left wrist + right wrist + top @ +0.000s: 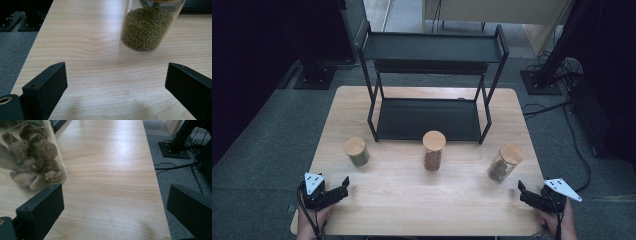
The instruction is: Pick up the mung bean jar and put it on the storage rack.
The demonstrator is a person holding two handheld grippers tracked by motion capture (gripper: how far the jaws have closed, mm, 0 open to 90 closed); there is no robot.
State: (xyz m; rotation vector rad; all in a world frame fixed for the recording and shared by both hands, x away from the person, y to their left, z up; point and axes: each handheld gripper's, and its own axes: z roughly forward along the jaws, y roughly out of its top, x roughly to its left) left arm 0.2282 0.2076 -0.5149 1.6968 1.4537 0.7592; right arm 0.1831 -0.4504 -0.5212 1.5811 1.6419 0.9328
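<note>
Three clear jars with wooden lids stand in a row on the wooden table (422, 200). The left jar (357, 151) (146, 27) holds green beans. A taller middle jar (433, 150) has brown grains, and the right jar (505, 162) (27, 157) holds lumpy brown pieces. My left gripper (346, 187) (116, 85) rests open at the front left corner, short of the green-bean jar, nothing between its jaws. Near the front right corner, my right gripper (521, 192) (113, 207) is open and empty, with the lumpy-piece jar ahead to its left.
A black two-tier metal shelf rack (429, 90) stands at the back of the table, both shelves bare. Grey carpet surrounds the table. Black stand bases (314, 75) and cables (562, 107) lie on the floor at left and right.
</note>
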